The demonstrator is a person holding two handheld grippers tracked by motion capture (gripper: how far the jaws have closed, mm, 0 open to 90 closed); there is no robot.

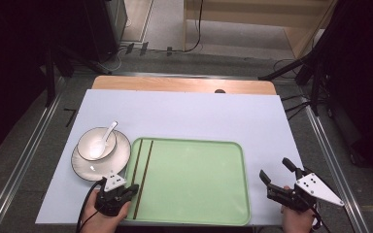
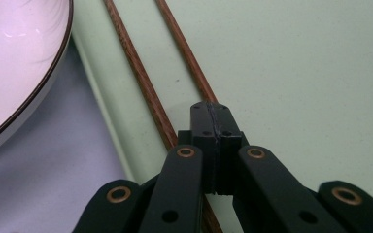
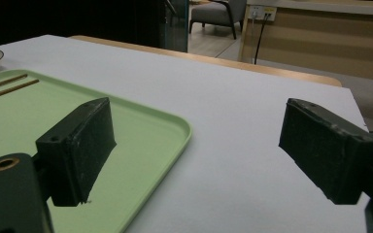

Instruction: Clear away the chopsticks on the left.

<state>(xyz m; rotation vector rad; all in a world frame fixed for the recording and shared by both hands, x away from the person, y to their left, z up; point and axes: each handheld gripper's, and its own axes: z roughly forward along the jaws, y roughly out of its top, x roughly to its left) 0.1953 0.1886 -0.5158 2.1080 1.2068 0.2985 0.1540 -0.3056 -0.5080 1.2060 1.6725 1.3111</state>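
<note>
The pale green rectangular plastic tray (image 1: 194, 179) has a smooth, faintly satin face with a rolled rim. On it lie two thin dark-brown wooden chopsticks (image 1: 143, 174), their grain showing in the left gripper view (image 2: 145, 92). The white glazed ceramic bowl (image 1: 96, 143) and the dark-rimmed white saucer (image 1: 117, 156) under it are glossy, catching small highlights; the white spoon (image 1: 105, 137) in the bowl looks equally shiny. The light grey-blue table covering (image 1: 194, 114) is matt and even, over a bare wood edge (image 1: 184, 84). The left gripper (image 1: 124, 190) and right gripper (image 1: 276, 171) are matt black plastic, slightly scuffed, with brass-coloured rivets (image 2: 186, 152).
</note>
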